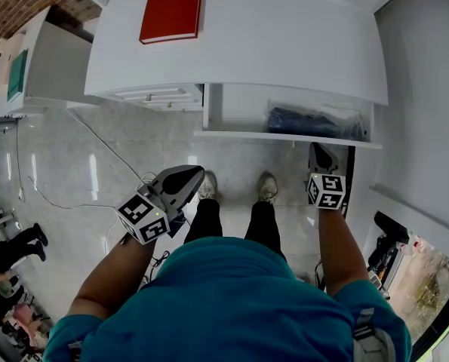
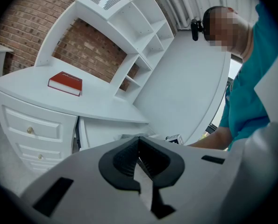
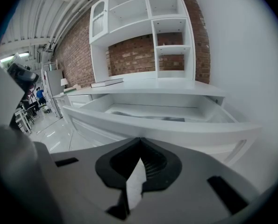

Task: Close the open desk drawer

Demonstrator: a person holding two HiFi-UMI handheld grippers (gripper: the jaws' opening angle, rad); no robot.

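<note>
Scene: a person stands at a white desk (image 1: pixel 284 36), a two-jaw gripper in each hand.
Desk drawer (image 1: pixel 284 136): pulled well out from under the desk top at the person's right, its curved white front panel toward the person.
Drawer contents: a dark item in a clear bag (image 1: pixel 315 121) at the right of the compartment; the left part is bare.
Left gripper (image 1: pixel 188 173): held low, left of the drawer and apart from it; its own view shows the jaws closed tip to tip with nothing between them (image 2: pixel 139 141).
Right gripper (image 1: pixel 320 155): just before the right end of the drawer front, aimed at the panel; jaws pressed together and empty (image 3: pixel 139 141). Whether they touch the panel cannot be told.
Other items: a red book (image 1: pixel 171 7) lies on the desk top, well apart from the drawer.
Task stage: closing not yet done; the drawer is fully open.
Handling, judged: a stiff painted panel, smooth and likely slippery under the pads; the load looks light, so a modest push should suffice.
Contact point, judged: no handle shows. Set the closed jaw tips flat on the front face near its middle, since pushing at one end may skew the drawer in its runners.
Risk, judged: tips sliding off the curved face.
</note>
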